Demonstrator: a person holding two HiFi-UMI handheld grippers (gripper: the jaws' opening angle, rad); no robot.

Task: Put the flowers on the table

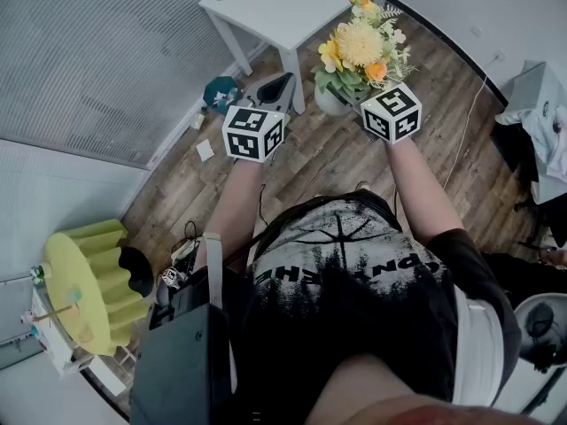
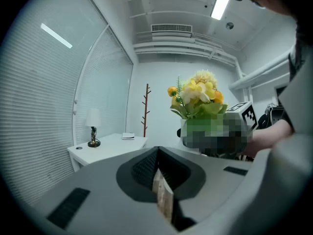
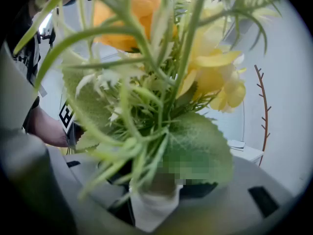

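Flowers [image 1: 361, 47] — yellow and orange blooms in a small white vase [image 1: 330, 103] — are hanging in the air just off the near edge of the white table [image 1: 283, 7], above the wood floor [image 1: 337, 162] and not yet over the tabletop. We are holding them with the right gripper [image 3: 152, 210], whose jaws are pinching the vase's body from both sides while leaves are crowding its camera. The left gripper [image 2: 159, 182] is hovering beside the vase with its jaws pressed together. A thin tan strip is showing at their seam, and we cannot tell whether it is padding or something held. We are judging this to be the carry step, with the placing not yet done. The next move is calling for us to bring the vase over a bare part of the top, well apart from the lamp [image 2: 93, 126] by the far edge, lower it upright until it is resting — and only then spread the jaws.
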